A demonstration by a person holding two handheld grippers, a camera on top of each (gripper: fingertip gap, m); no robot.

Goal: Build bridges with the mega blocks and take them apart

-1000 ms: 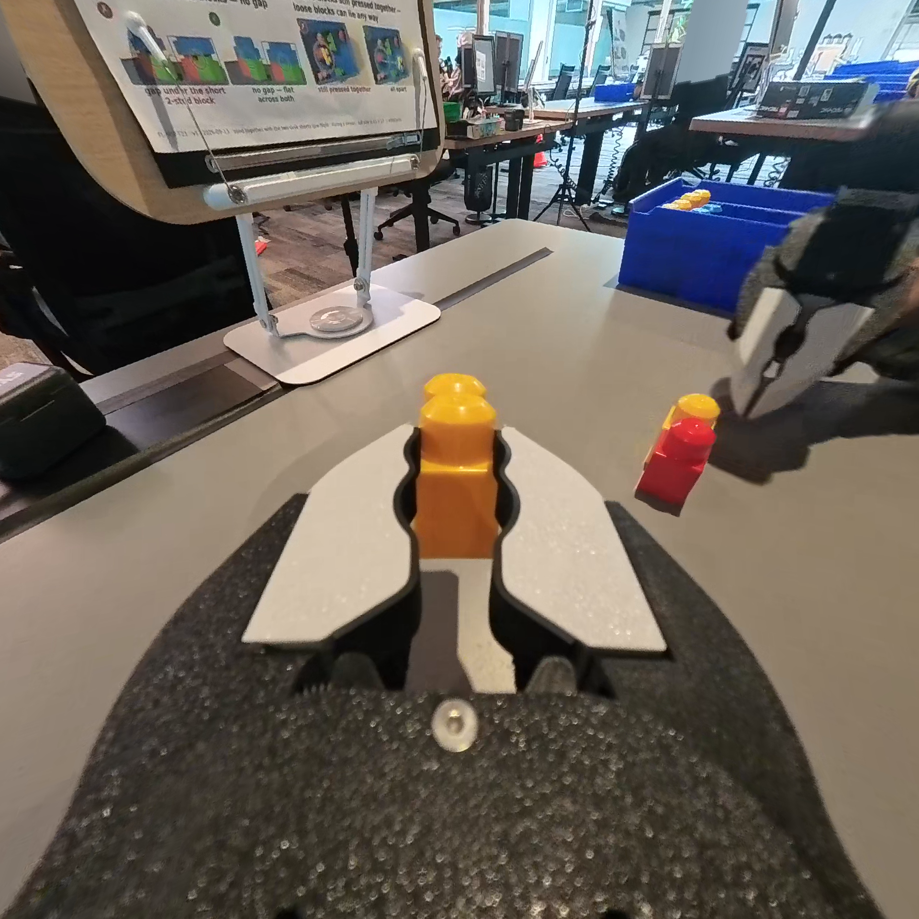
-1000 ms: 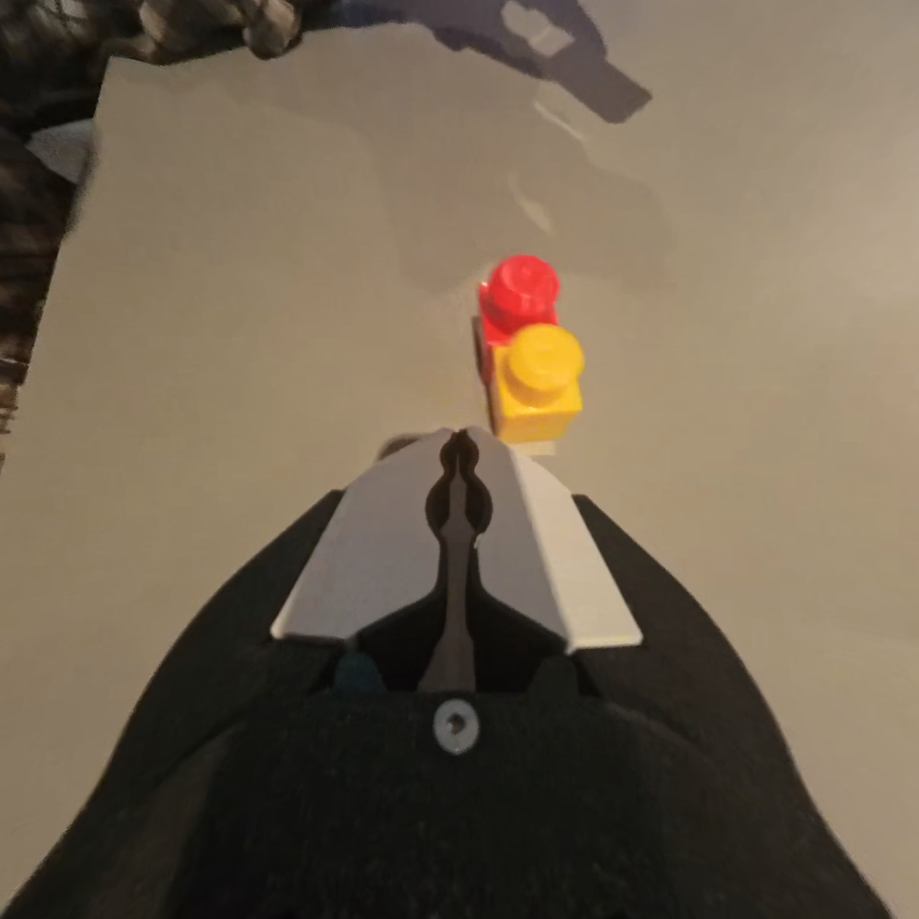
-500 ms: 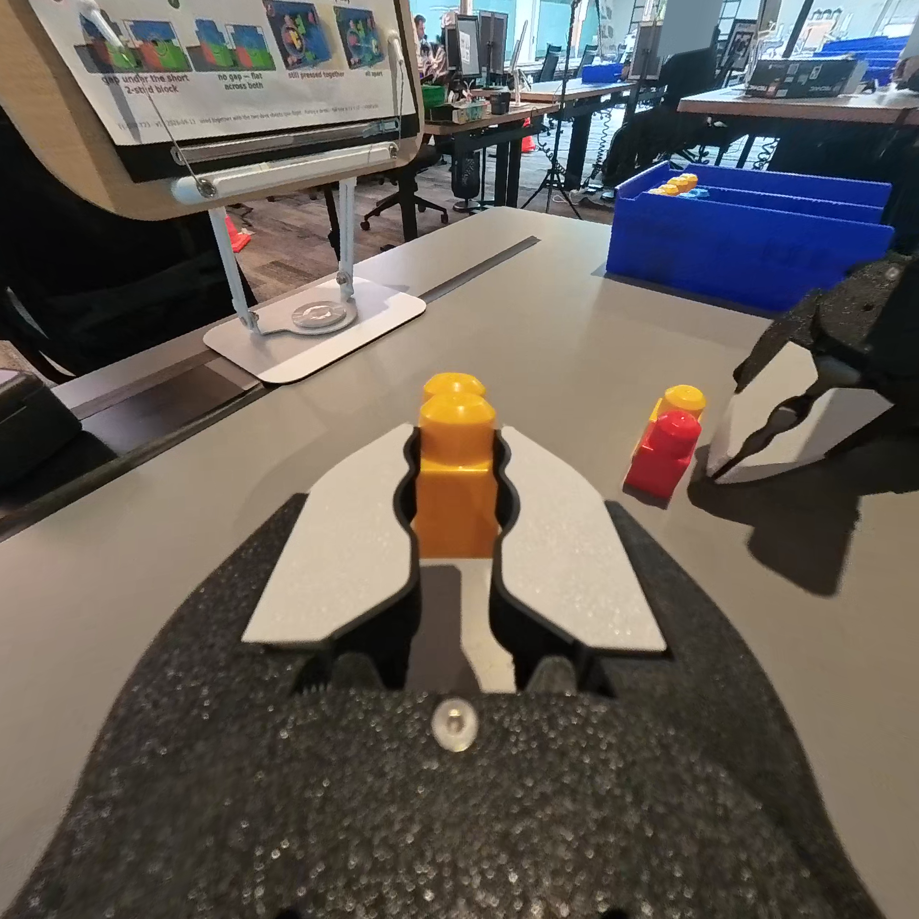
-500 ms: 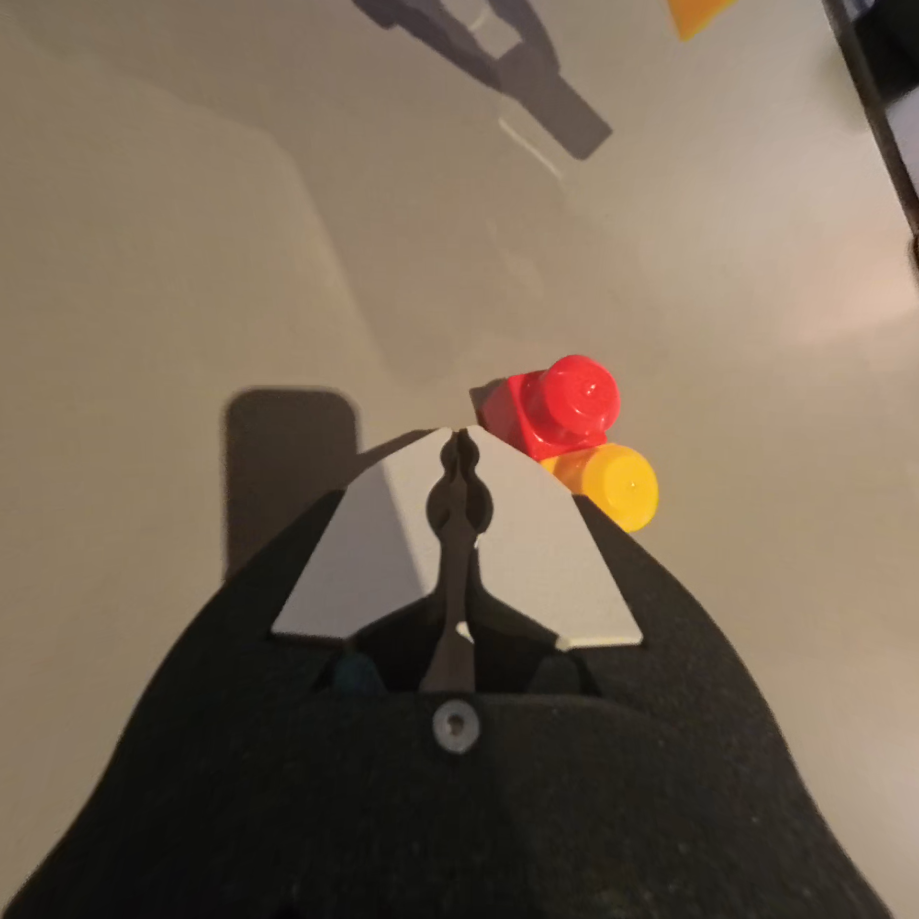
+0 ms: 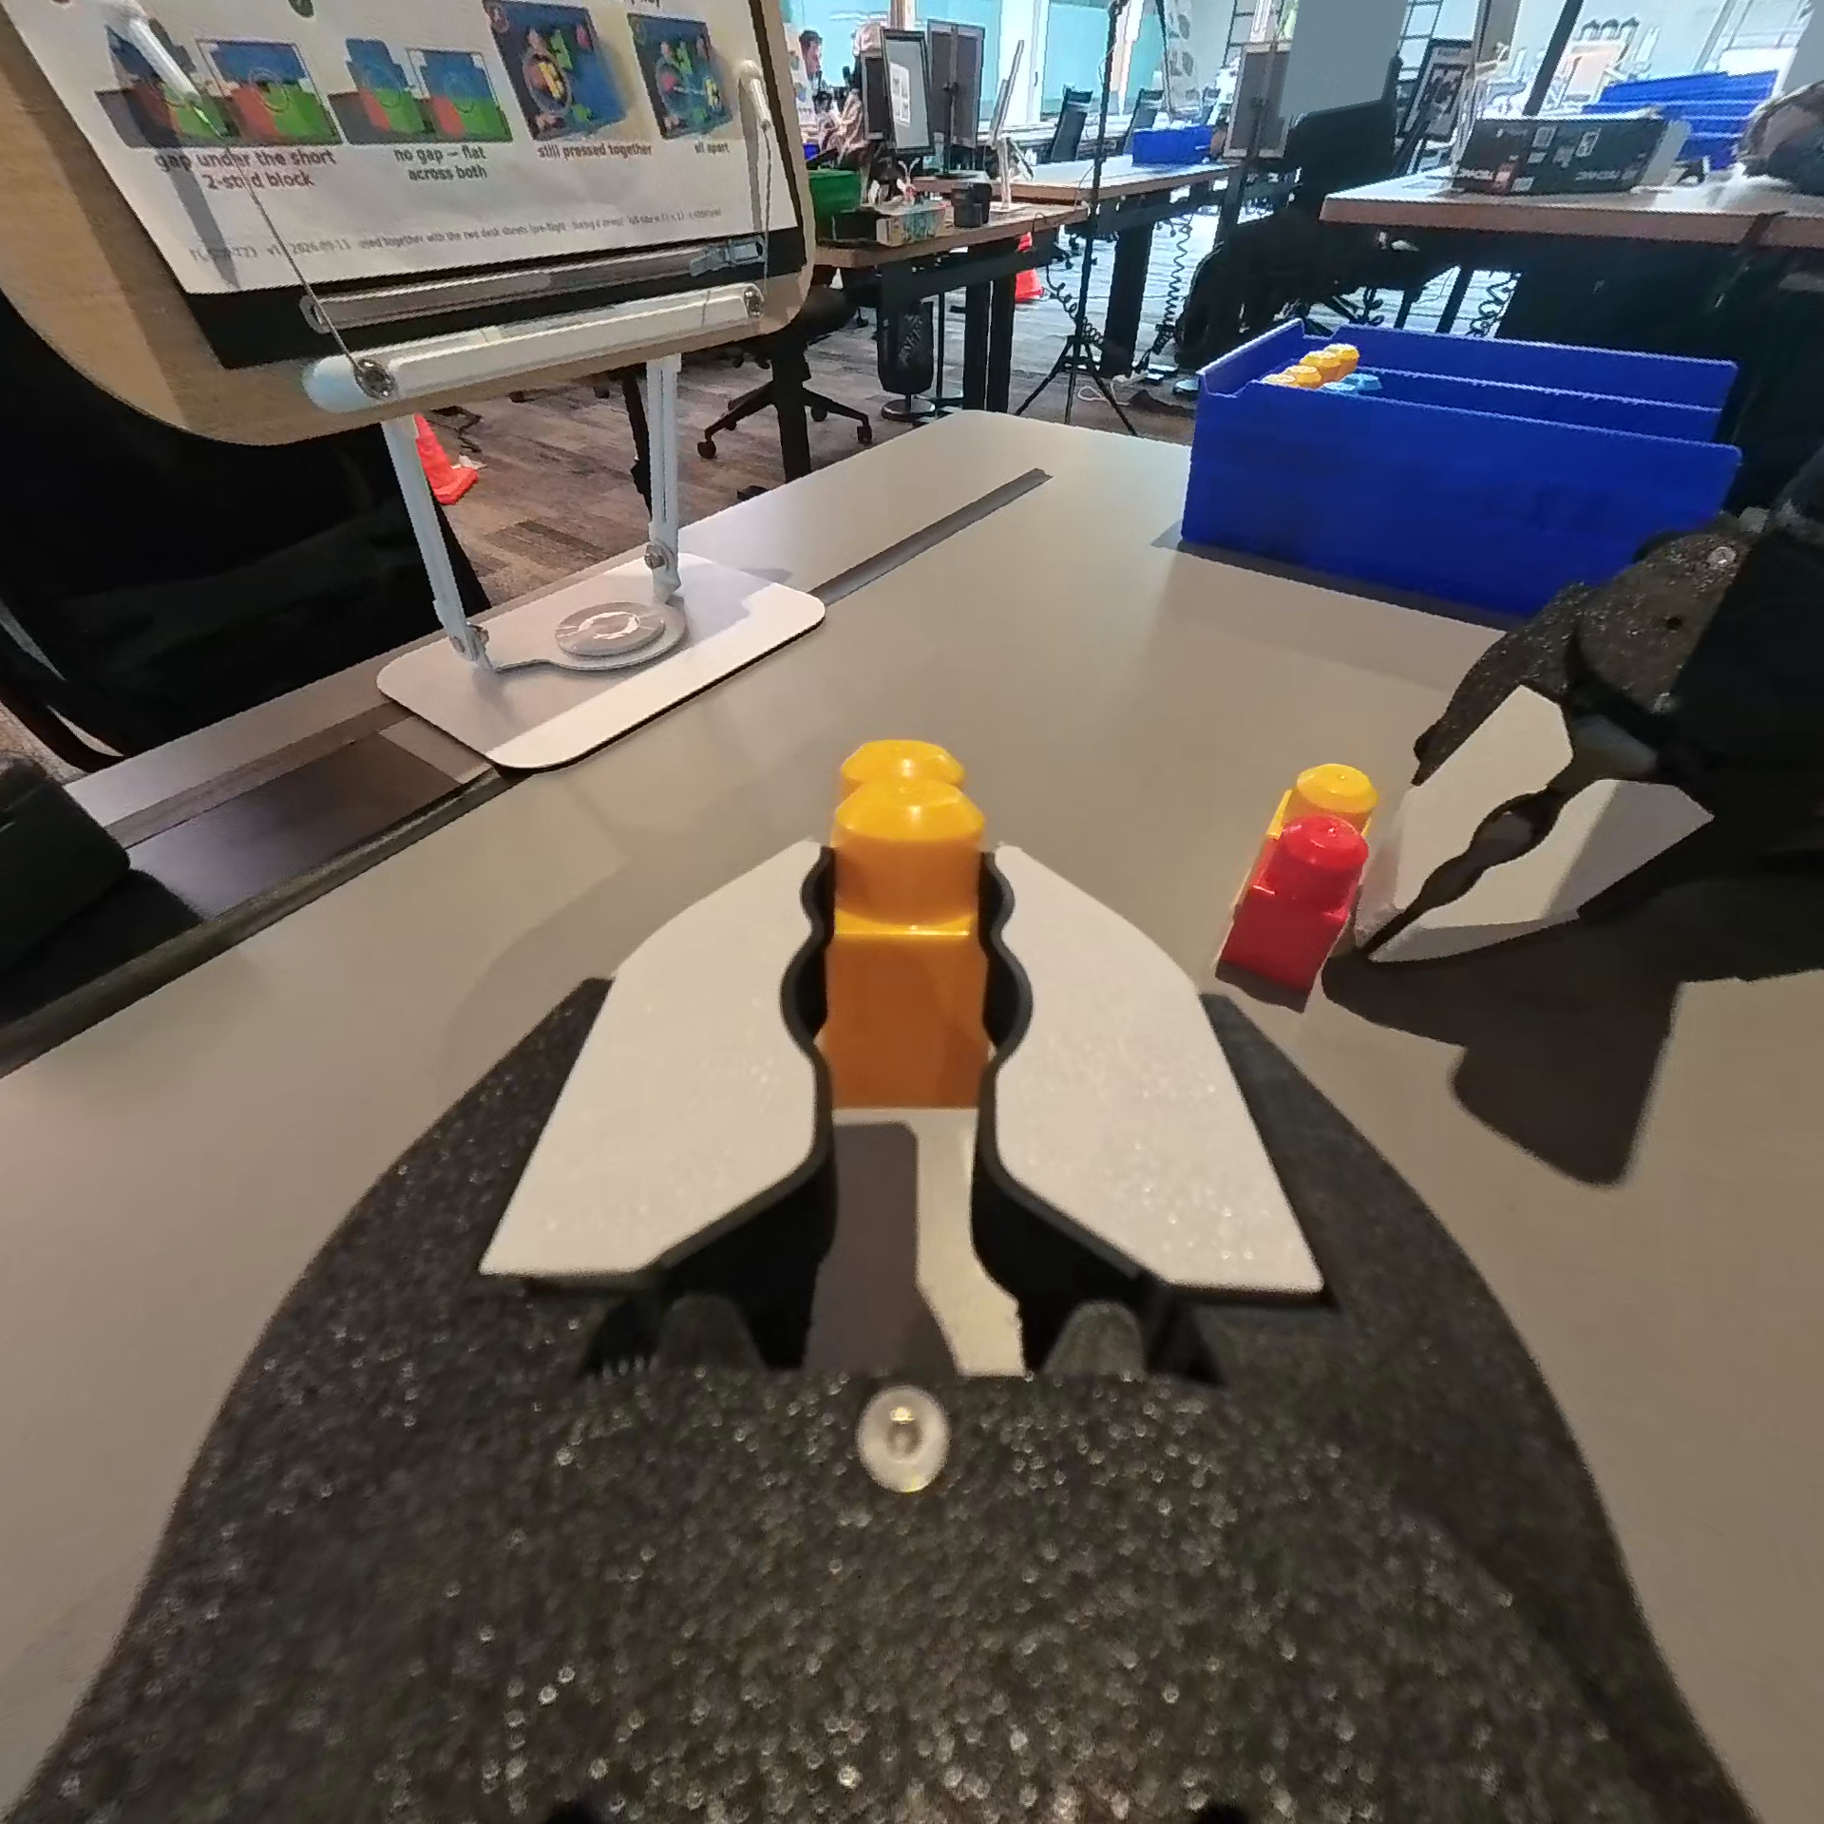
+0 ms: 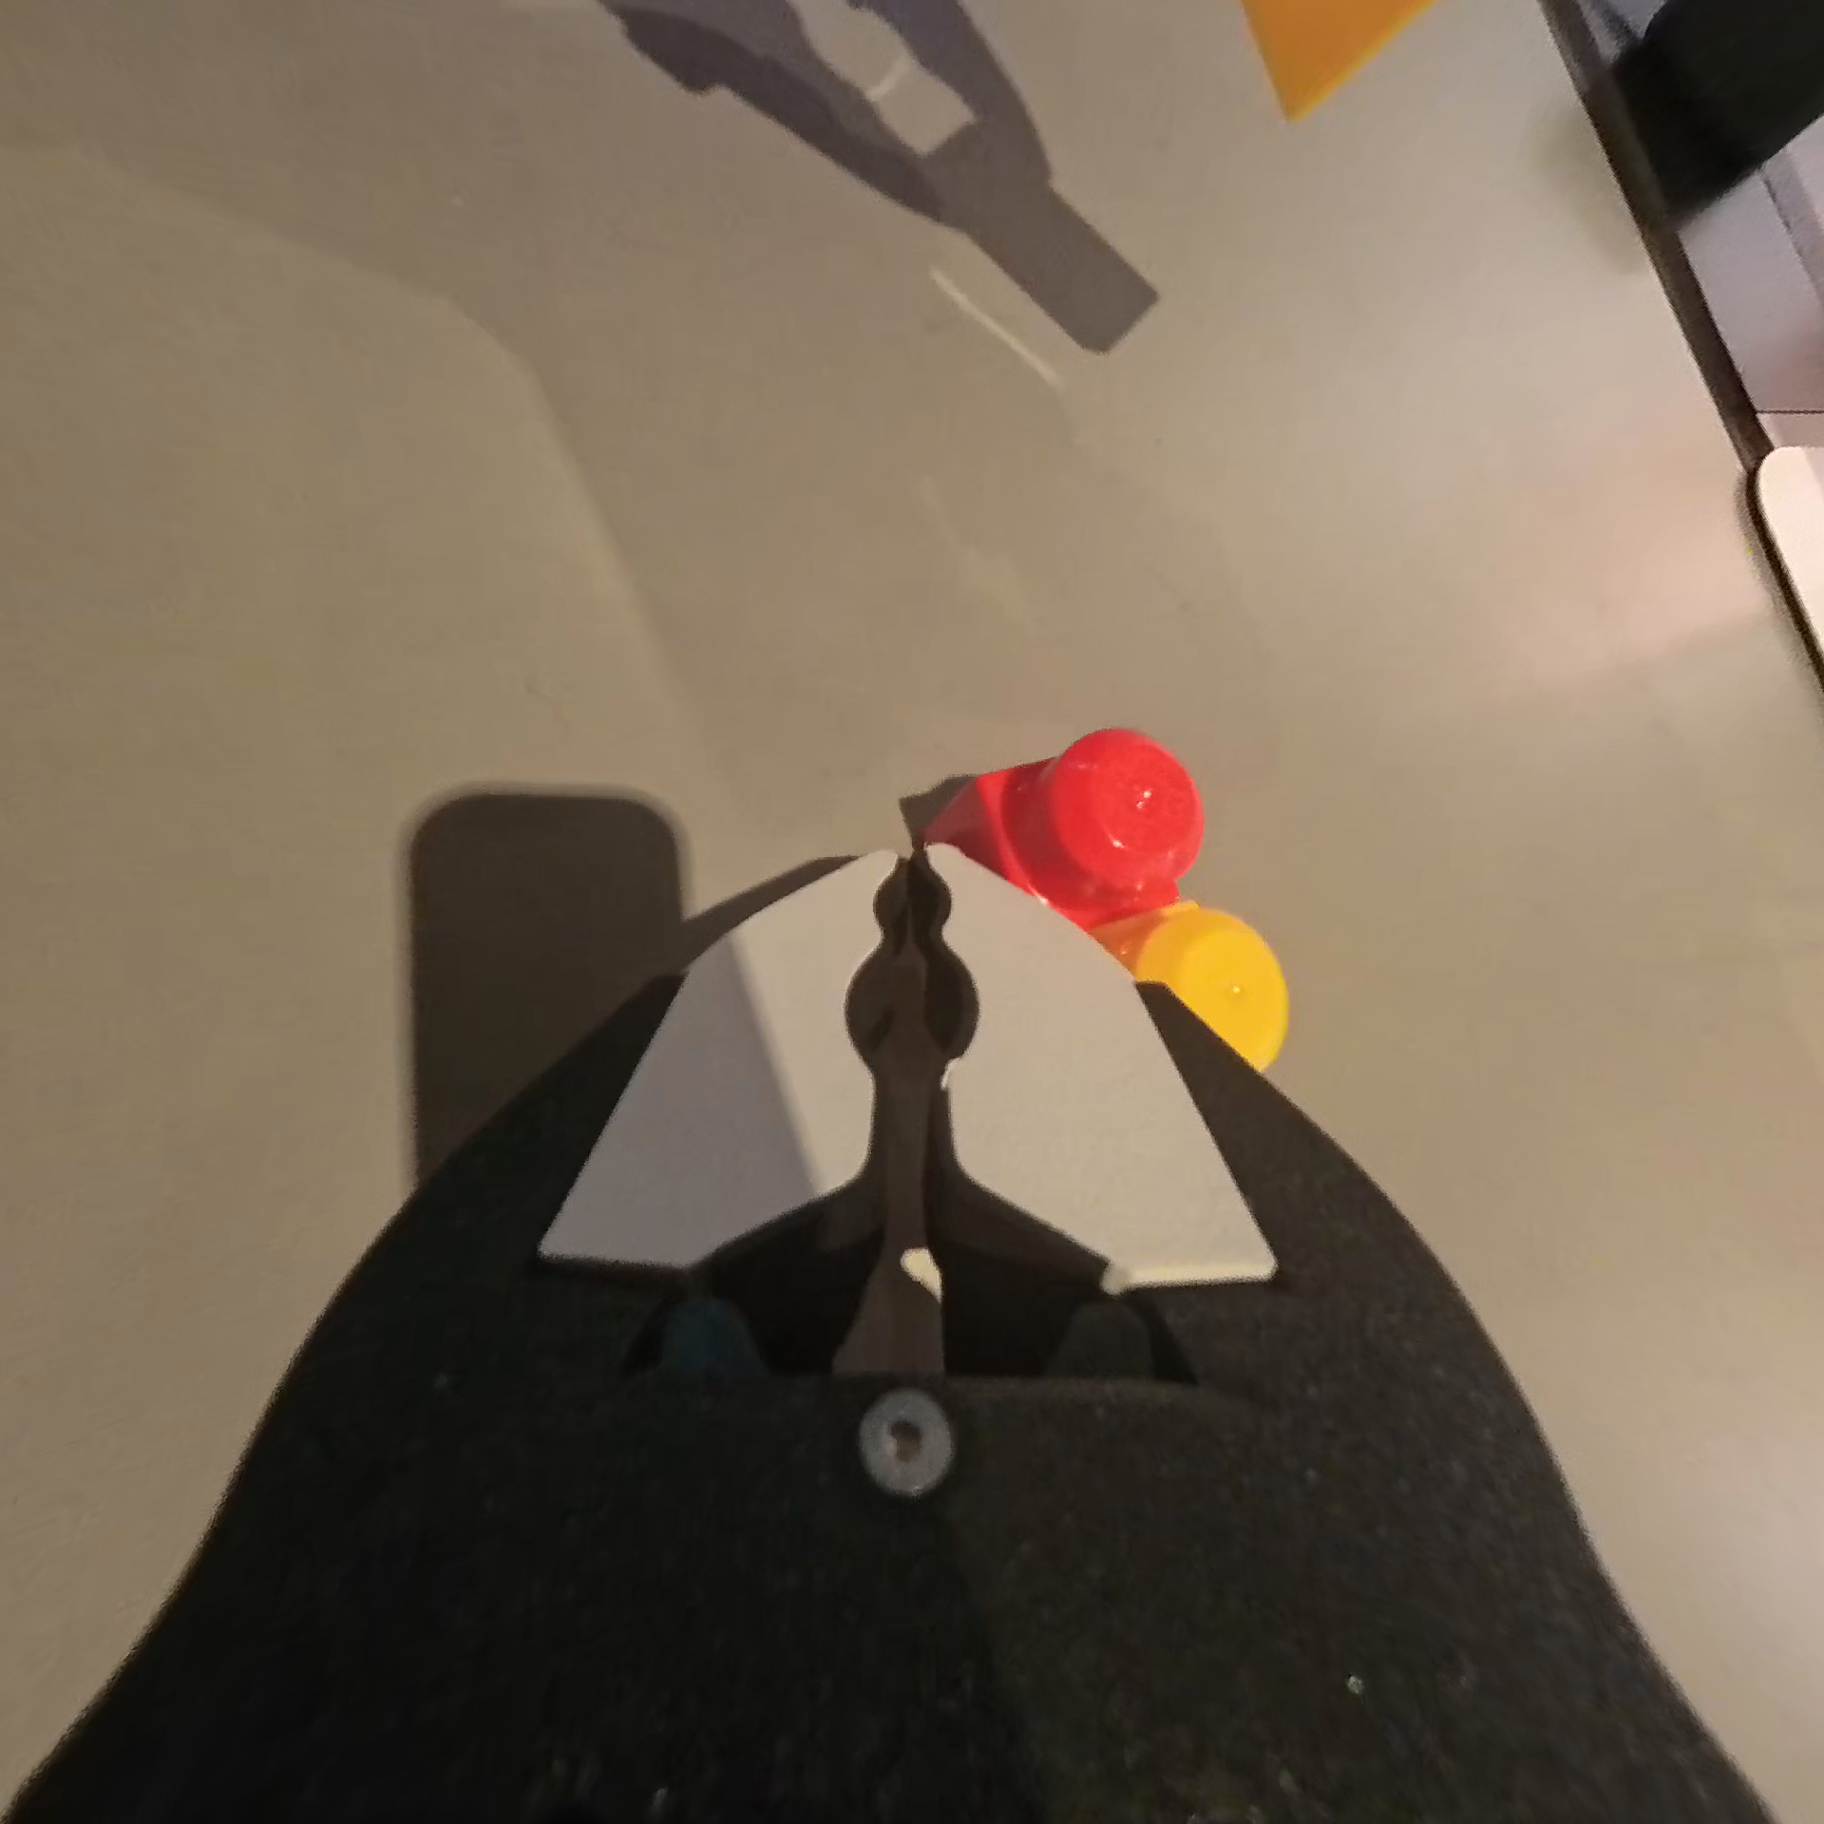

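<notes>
Grey desk (image 5: 1135, 632) in an open office: bridge piers set, span block in hand.

Left gripper (image 5: 908, 888) has its jaws closed on an orange two-stud block (image 5: 906, 948), held upright just above the desk. Right gripper (image 6: 913, 874) has its jaws pressed together with nothing between them, its tip touching or just beside the red block (image 6: 1086, 829), which stands side by side with the yellow block (image 6: 1219, 977). This looks like the building step, with the right gripper squaring up the two piers. Next, the orange block probably needs carrying over and pressing onto both studs, while the piers are kept from sliding. At the desk's far side, a blue bin (image 5: 1461, 494) holds a few yellow and light-blue blocks.
</notes>
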